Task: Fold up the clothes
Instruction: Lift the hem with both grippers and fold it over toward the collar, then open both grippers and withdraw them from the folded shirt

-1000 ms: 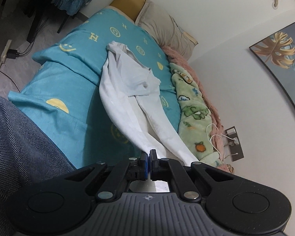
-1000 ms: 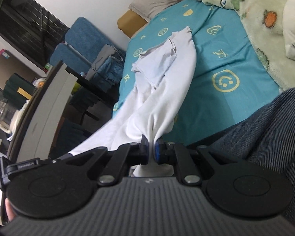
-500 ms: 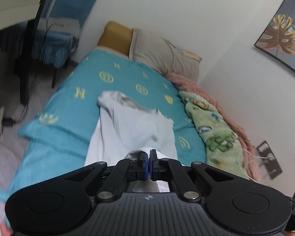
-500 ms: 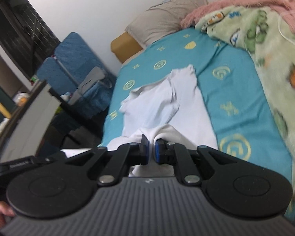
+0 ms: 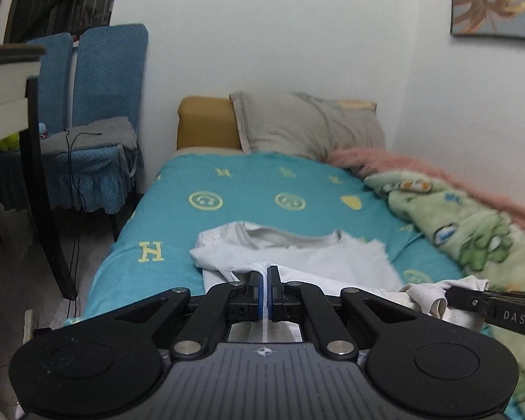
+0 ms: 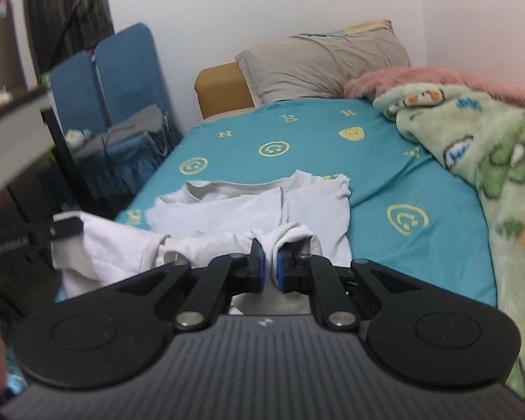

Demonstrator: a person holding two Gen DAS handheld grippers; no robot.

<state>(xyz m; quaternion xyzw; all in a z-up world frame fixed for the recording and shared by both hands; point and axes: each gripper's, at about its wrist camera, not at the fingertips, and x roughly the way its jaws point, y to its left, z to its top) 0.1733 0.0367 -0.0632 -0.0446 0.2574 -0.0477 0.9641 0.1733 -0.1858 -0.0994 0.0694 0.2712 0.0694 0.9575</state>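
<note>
Now my left tool and right tool each clamp the white cotton T-shirt; its collar end at 12 o'clock lies flat on the teal bed, the near end waits for folding.

**Right wrist view: cloth pinched at the near edge of the bed**

Your right gripper has its blue-padded fingers closed on a bunched fold of the white cotton shirt. The shirt lies on the teal bedsheet with yellow smiley prints, collar towards the grey-beige pillow. At far left your other black gripper meets the shirt's edge; its grip is hard to make out. A green fleece blanket with cartoon figures lies along the right side. A blue-covered chair stands left of the bed.
</note>
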